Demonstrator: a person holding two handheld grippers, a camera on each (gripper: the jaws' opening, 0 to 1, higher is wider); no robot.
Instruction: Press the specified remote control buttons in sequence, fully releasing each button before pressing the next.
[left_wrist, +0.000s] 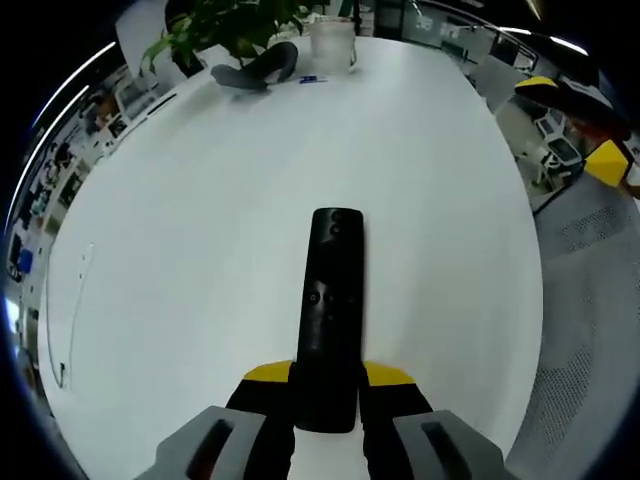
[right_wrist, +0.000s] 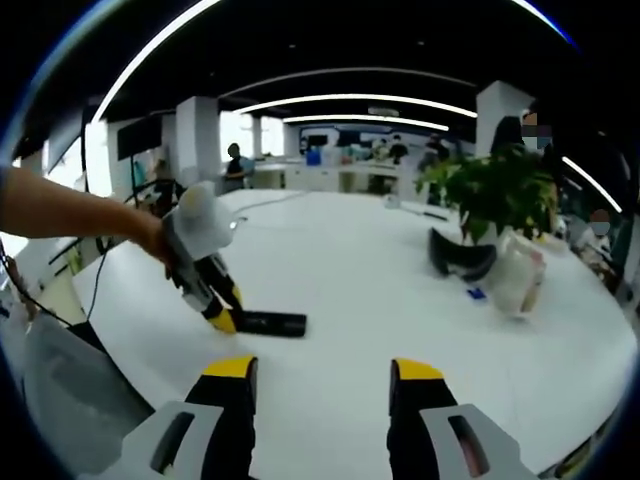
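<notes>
Black remote (left_wrist: 330, 310) in L hand-held gripper (left_wrist: 328, 378) (gripped)

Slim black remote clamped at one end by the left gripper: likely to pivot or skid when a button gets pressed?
The slim black bar-shaped remote control looks rigid and flat, so rolling seems unlikely. Held at one end only by the left gripper, it may pivot. The glossy white table probably offers little friction.

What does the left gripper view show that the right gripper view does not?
Left gripper view alone: the buttons on the remote control's top face, seen close between the left gripper.

Right gripper view alone: the right gripper, open and empty, a person's arm, and the office background.

Both: the remote control held by the left gripper, the white table, the potted plant.
</notes>
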